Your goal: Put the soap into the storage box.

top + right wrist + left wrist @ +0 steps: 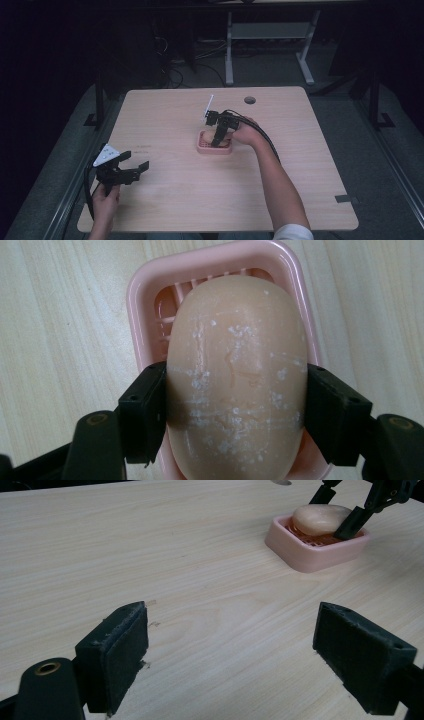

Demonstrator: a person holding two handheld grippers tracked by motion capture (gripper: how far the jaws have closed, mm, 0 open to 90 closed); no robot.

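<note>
A pale peach soap bar (235, 355) lies in a pink slatted soap dish (150, 285) at the middle of the wooden table (200, 205). My right gripper (235, 415) reaches down into the dish (214, 149), its two black jaws pressed against the soap's opposite sides. The left gripper view shows the soap (320, 519) resting in the dish (315, 555) with the right gripper (336, 512) astride it. My left gripper (137, 160) hovers near the table's left front, open, with nothing between its pads (125, 650).
A round cable hole (250, 100) sits near the table's far edge. A dark strip of tape (346, 198) marks the right front edge. White desk legs (229, 50) and cables stand on the floor beyond the table.
</note>
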